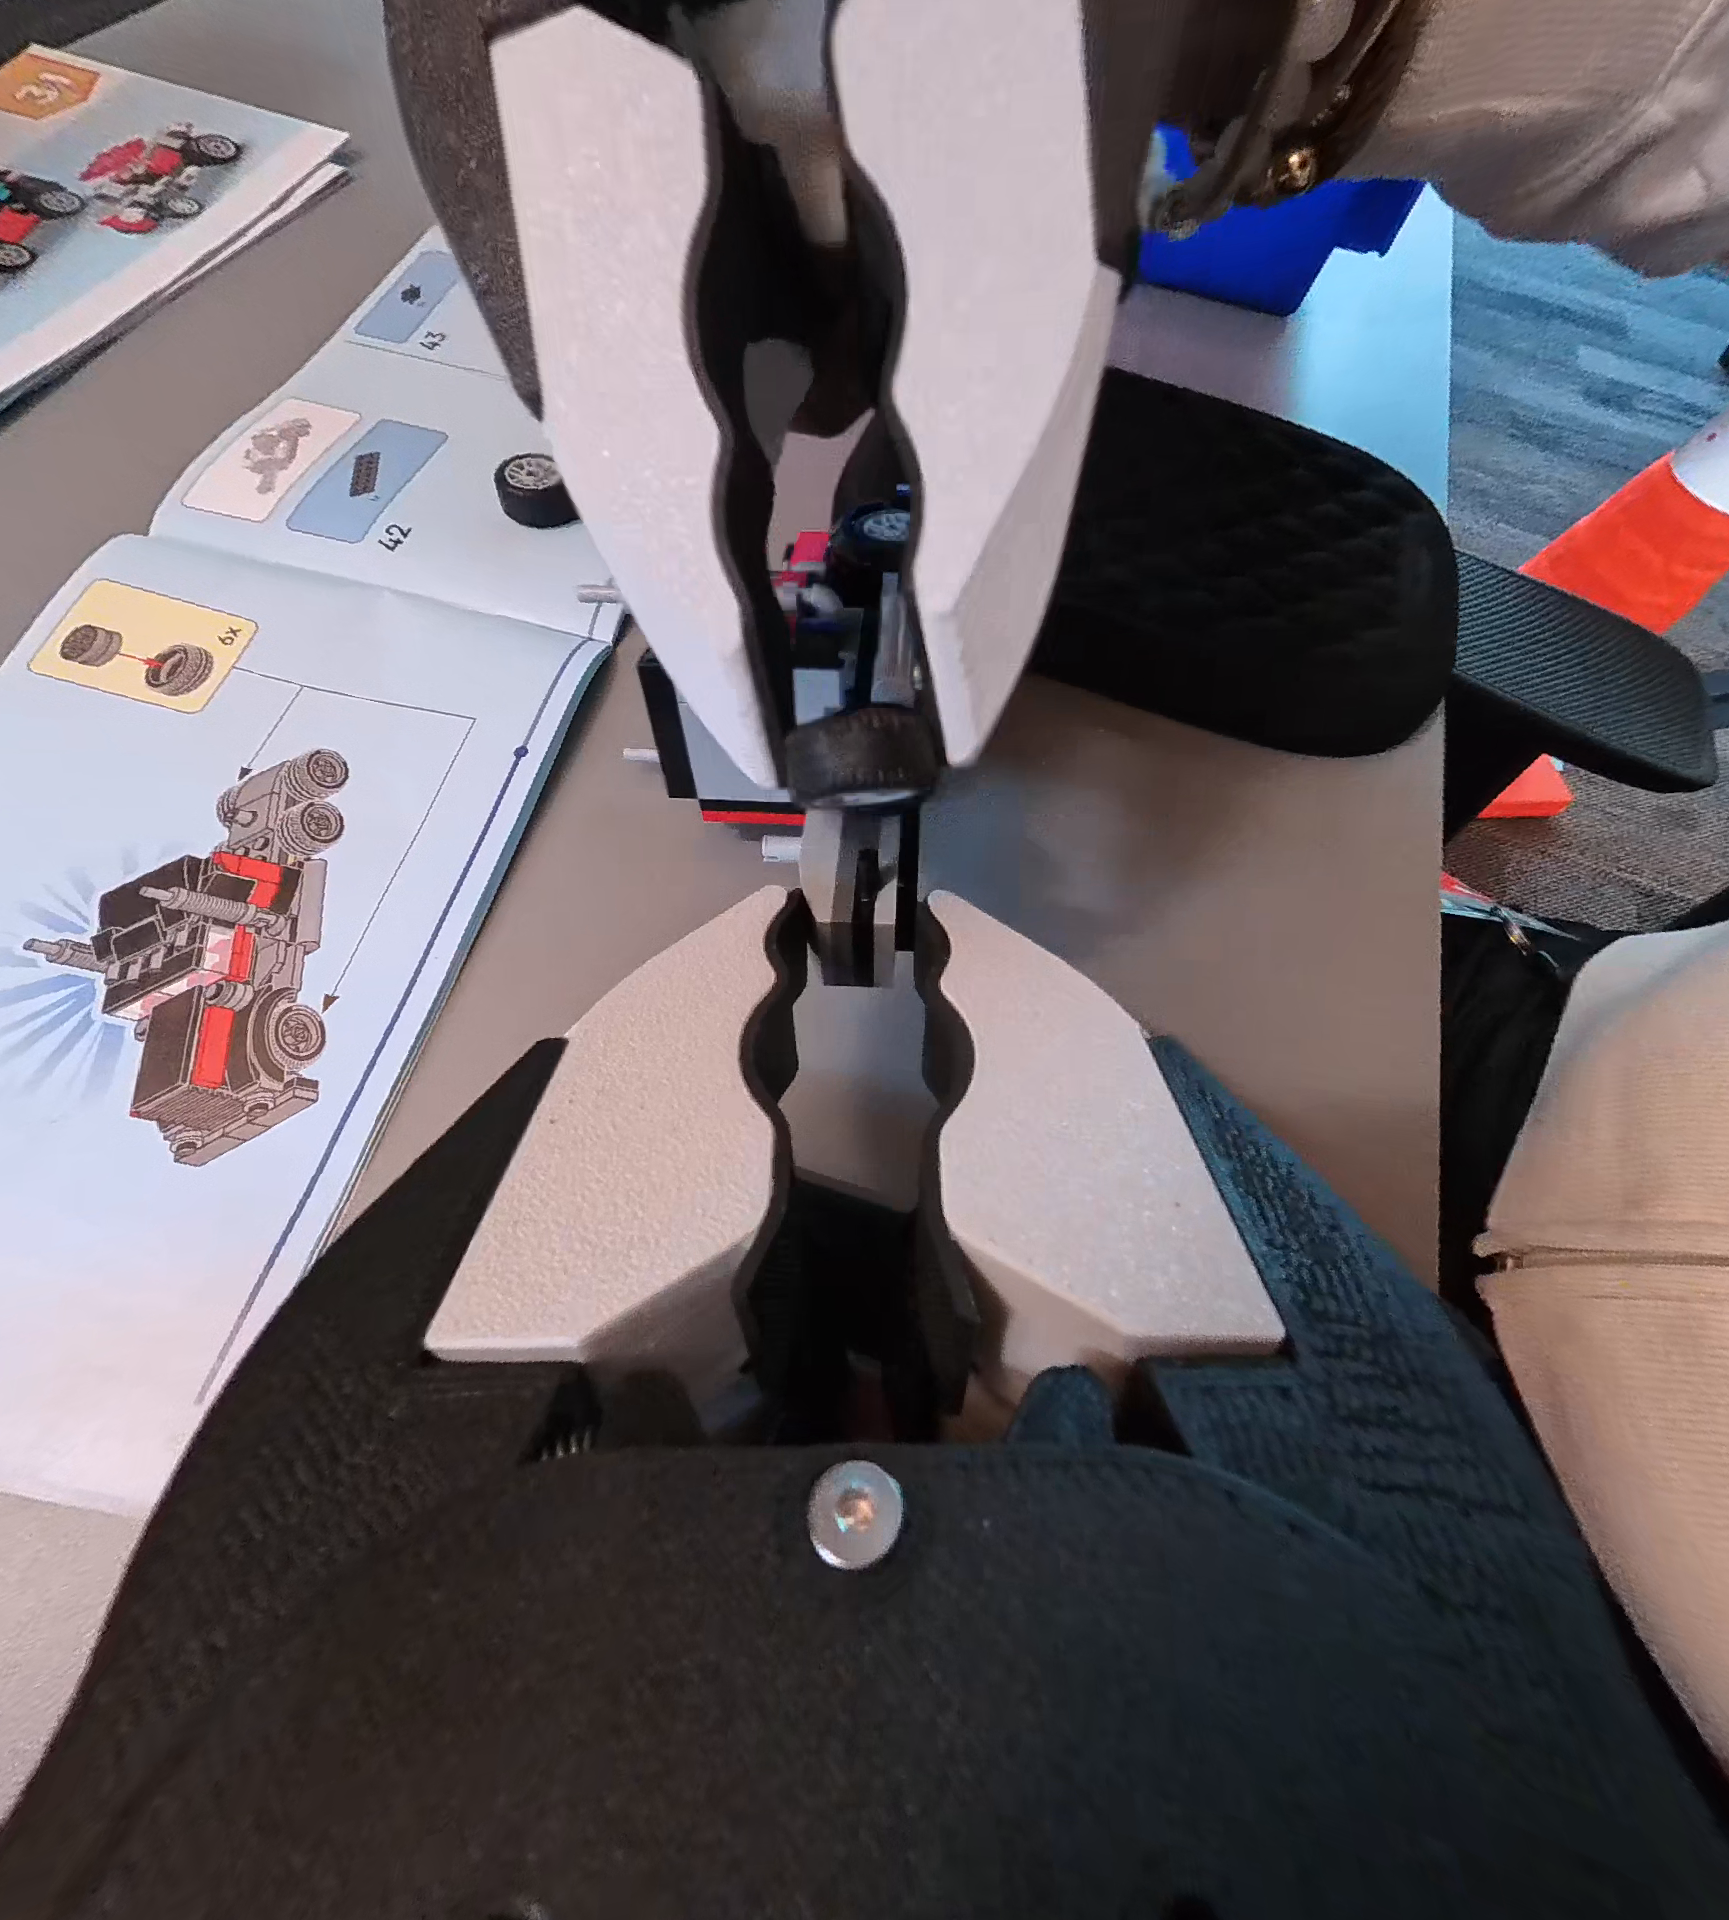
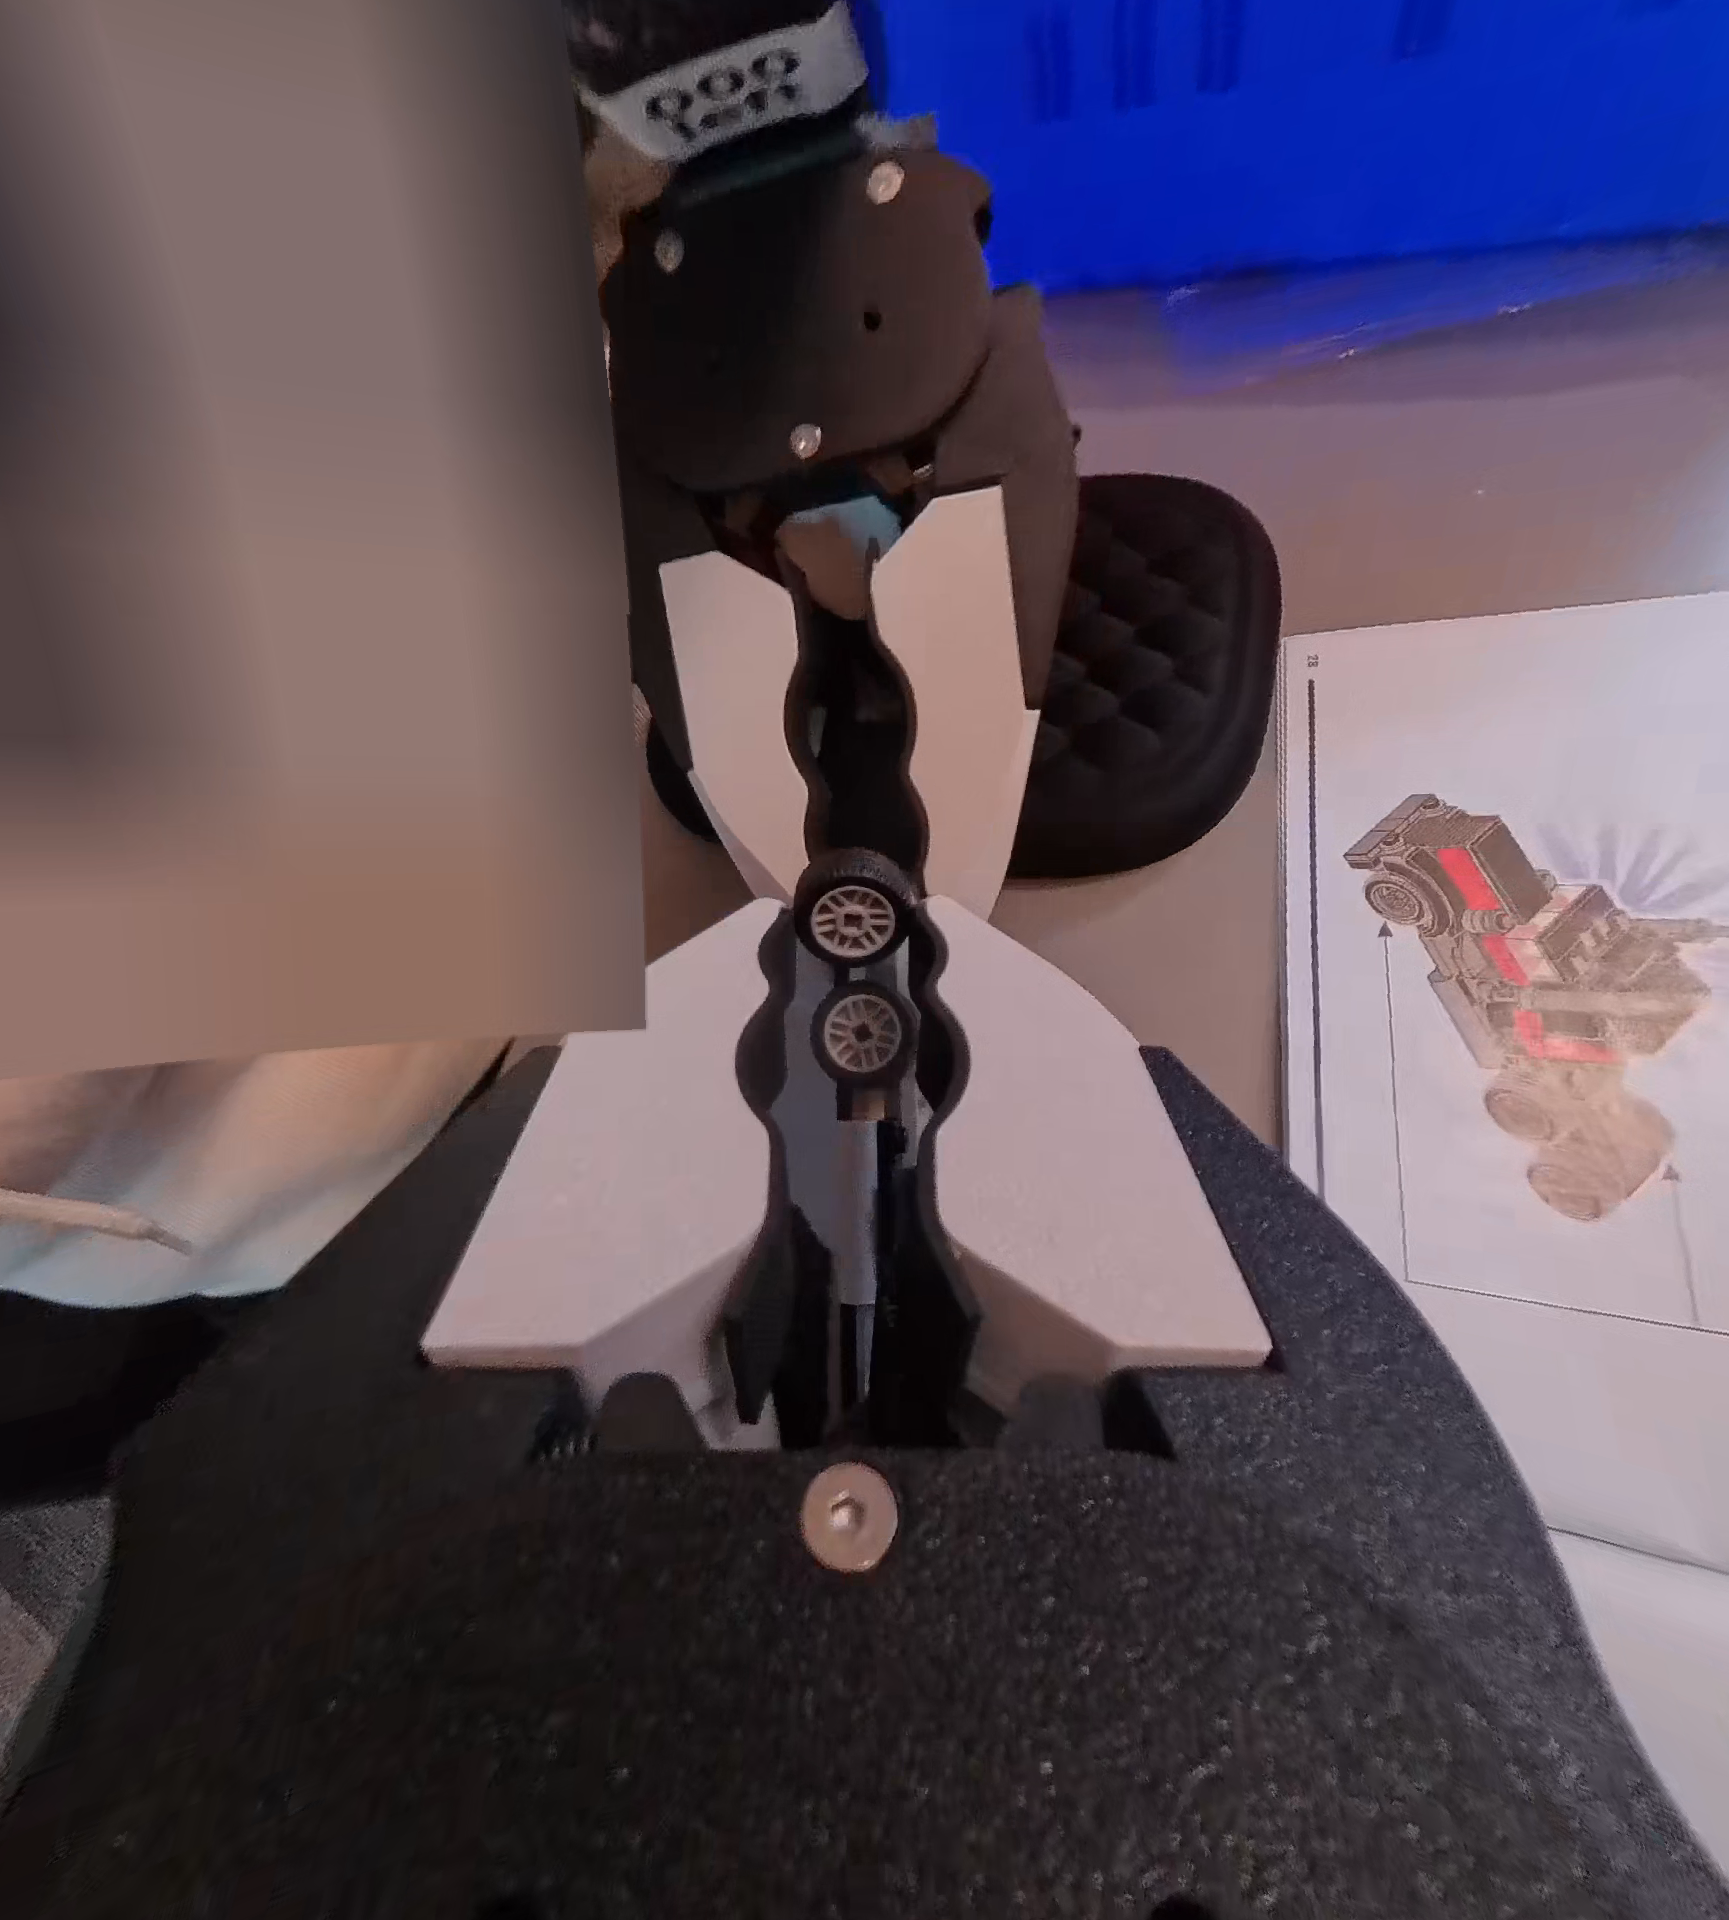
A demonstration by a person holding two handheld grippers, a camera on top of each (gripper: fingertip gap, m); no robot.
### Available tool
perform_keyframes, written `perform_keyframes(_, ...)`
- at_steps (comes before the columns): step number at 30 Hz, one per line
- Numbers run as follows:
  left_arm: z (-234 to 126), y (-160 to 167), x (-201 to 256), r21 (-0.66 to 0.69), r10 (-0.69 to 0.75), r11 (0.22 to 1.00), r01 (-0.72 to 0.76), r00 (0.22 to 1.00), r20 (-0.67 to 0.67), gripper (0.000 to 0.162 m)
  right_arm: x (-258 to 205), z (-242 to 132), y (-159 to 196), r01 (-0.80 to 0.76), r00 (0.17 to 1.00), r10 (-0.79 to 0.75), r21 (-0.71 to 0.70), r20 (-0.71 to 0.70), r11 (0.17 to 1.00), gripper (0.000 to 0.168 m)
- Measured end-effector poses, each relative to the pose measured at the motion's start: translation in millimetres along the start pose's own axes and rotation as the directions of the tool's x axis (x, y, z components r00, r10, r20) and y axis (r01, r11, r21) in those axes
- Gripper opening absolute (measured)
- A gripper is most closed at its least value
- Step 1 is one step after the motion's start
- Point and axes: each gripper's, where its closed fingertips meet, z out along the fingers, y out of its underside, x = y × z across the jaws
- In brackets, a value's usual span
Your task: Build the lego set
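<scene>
While the wheels are being fitted: both tongs are meeting over the worktop point(image 1: 1203, 883).

Nearest in the left wrist view, the left tongs point(image 1: 855, 940) are closing narrowly on the grey end of the lego truck point(image 1: 735, 748), holding it above the worktop; just beyond, the right tongs point(image 1: 865, 764) are pinching a black wheel point(image 1: 865, 767) against the model. Farther left, the instruction booklet point(image 1: 216, 935) is lying open. Judged next: pressing the wheel squarely onto its axle pin, then releasing.
</scene>
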Motion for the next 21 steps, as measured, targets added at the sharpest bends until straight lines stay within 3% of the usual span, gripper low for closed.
perform_keyframes(3, -0.3, -0.2, 1.3, 0.001, -0.003, 1.000, 0.003, 1.000, -0.015, 0.020, 2.4, -0.3, 0.3, -0.051, 0.998, 0.050, 0.027, 0.032, 0.998, 0.021)
perform_keyframes(15, -3.7, -3.6, 3.1, 0.028, -0.038, 0.999, 0.040, 0.997, -0.064, 0.020, -1.2, 2.1, 3.6, -0.022, 0.999, 0.011, -0.241, -0.048, 0.970, 0.021)
perform_keyframes(21, -4.2, -4.3, 2.7, 0.032, -0.048, 0.998, 0.051, 0.996, -0.072, 0.020, 0.1, 3.9, 3.1, -0.004, 0.999, -0.007, -0.306, -0.034, 0.952, 0.021)
